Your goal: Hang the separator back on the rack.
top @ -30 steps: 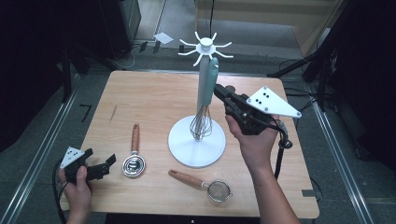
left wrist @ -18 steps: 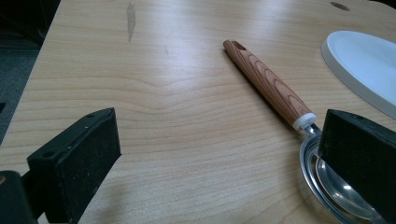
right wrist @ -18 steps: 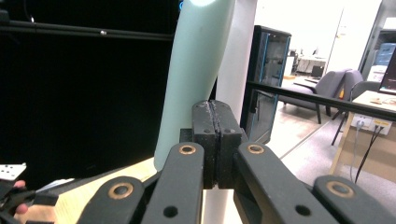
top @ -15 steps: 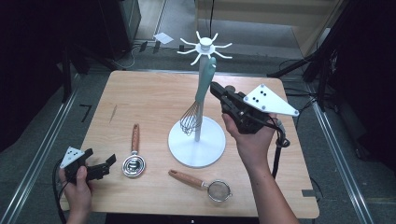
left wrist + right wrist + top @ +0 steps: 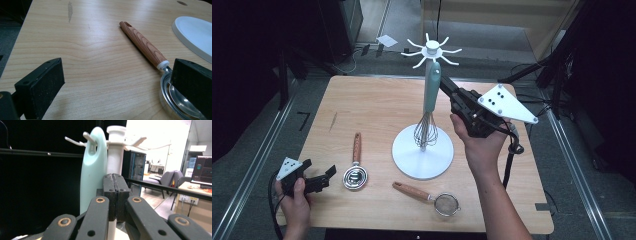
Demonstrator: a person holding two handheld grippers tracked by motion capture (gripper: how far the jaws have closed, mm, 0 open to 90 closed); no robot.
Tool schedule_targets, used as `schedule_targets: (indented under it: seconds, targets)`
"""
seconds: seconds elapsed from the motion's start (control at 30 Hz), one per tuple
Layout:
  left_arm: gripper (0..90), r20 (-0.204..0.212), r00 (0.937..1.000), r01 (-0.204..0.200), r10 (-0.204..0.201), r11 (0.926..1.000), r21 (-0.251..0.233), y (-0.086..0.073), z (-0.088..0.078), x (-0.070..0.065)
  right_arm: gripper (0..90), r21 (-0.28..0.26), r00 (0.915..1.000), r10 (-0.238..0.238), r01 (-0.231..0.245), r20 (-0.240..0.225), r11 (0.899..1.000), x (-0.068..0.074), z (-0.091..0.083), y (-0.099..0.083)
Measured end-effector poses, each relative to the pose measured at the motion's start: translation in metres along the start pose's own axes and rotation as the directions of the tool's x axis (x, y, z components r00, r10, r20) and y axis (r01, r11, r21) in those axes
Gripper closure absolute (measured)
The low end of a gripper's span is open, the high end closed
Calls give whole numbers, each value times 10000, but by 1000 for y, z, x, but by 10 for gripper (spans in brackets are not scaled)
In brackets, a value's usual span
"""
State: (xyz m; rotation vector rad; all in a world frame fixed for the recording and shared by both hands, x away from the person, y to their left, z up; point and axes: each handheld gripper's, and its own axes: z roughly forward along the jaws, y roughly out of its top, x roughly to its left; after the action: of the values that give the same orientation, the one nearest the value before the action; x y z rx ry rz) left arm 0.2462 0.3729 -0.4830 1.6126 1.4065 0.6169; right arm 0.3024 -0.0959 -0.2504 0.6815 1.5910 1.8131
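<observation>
Our right gripper (image 5: 447,89) stood with jaws shut and empty, just right of the whisk (image 5: 429,107), which hung upright, long axis vertical, from the rack (image 5: 423,155) at the tabletop's middle. Our left gripper (image 5: 328,174), jaws apart, rested by the near left corner, much farther away.

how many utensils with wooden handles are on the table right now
2. A measuring spoon lies left of the white stand's base, near the left gripper. A small strainer lies at the near edge, in front of the base.
</observation>
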Motion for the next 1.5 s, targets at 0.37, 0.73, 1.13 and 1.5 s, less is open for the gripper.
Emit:
schedule_targets:
  seconds: [0.37,0.73,1.13,1.5]
  targets:
    - [0,-27,10000,-17,17,10000,-15,0,0,0,900,127,9987,-216,223,-472,9997,17,5,1]
    - [0,-9,10000,-7,7,10000,-3,0,0,0,900,380,9958,-378,411,-830,9984,27,11,-3]
    - [0,-36,10000,-65,65,10000,-11,0,0,-1,806,635,9956,-651,694,-675,9956,18,-4,-14]
    - [0,-76,9999,-131,131,9999,53,0,0,-1,631,1514,9981,-530,570,-307,9868,-2,-26,-46]
